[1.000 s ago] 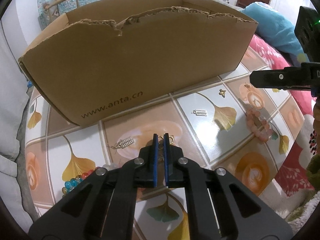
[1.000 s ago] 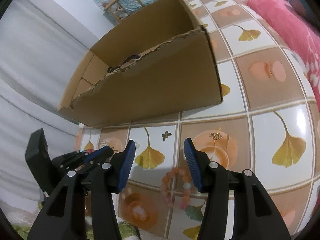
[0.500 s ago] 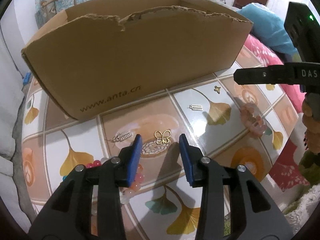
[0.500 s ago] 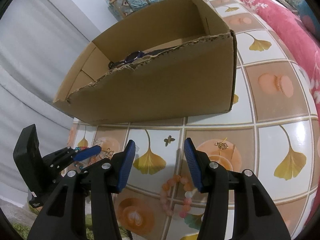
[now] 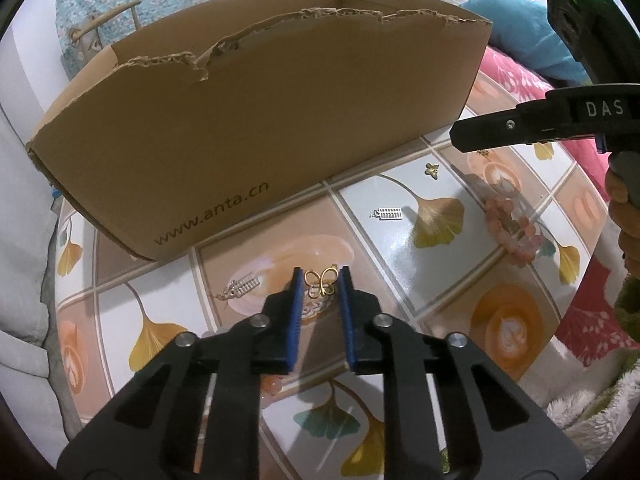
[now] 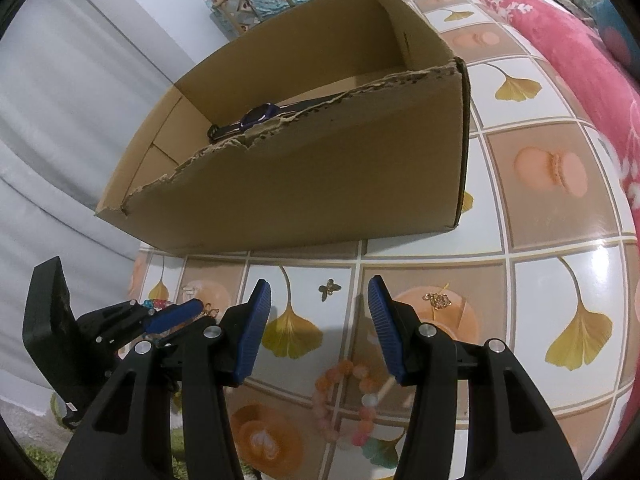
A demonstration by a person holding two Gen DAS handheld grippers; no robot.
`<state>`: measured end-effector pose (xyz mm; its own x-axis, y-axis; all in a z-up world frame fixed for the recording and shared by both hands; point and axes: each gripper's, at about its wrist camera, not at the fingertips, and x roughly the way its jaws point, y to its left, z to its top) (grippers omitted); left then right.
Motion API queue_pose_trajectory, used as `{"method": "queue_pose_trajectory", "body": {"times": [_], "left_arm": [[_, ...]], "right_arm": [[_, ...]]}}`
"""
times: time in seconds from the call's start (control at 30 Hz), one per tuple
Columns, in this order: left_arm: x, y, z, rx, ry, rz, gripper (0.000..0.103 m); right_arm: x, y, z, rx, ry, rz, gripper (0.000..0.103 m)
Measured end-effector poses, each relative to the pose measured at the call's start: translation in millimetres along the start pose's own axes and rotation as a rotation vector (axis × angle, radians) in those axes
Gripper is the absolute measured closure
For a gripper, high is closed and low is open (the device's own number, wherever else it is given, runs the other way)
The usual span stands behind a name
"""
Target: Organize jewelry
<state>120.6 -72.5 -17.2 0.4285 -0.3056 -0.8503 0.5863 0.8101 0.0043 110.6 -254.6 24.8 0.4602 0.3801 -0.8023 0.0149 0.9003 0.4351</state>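
My left tongs (image 5: pixel 319 282) closing on gold wire butterfly charm (image 5: pixel 320 282); charm lies flat on tiled desk (image 5: pixel 400 240) between pads, not yet pinched. My right tongs (image 6: pixel 319 300) half open, empty, farther off. Brown cardboard box (image 5: pixel 260 128) at 12 o'clock from charm, near; dark watch (image 6: pixel 256 117) inside, rest of floor hidden.

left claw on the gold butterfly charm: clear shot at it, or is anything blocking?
Probably yes. The gold butterfly charm lies flat on the tablecloth between the tips of the left claw, whose jaws are closing, with nothing over it. The silver abacus charm sits apart, outside the fingers.
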Motion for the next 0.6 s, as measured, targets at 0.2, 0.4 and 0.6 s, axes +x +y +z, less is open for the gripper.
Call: {"method": "queue_pose_trajectory", "body": {"times": [0.2,0.4,0.6], "left_arm": [[-1,-2,1,0.009,-0.002,-0.004,0.093],[-2,-2,1,0.009,-0.004,-0.005,0.093],[-2,-2,0,0.010,-0.004,-0.006,0.093]], "right_arm": [[5,4,-1,-0.028,0.004,-0.016,0.053],[13,10,-1,-0.056,-0.002,-0.039,0.053],[22,20,-1,-0.121,-0.007,-0.102,0.067]]}}
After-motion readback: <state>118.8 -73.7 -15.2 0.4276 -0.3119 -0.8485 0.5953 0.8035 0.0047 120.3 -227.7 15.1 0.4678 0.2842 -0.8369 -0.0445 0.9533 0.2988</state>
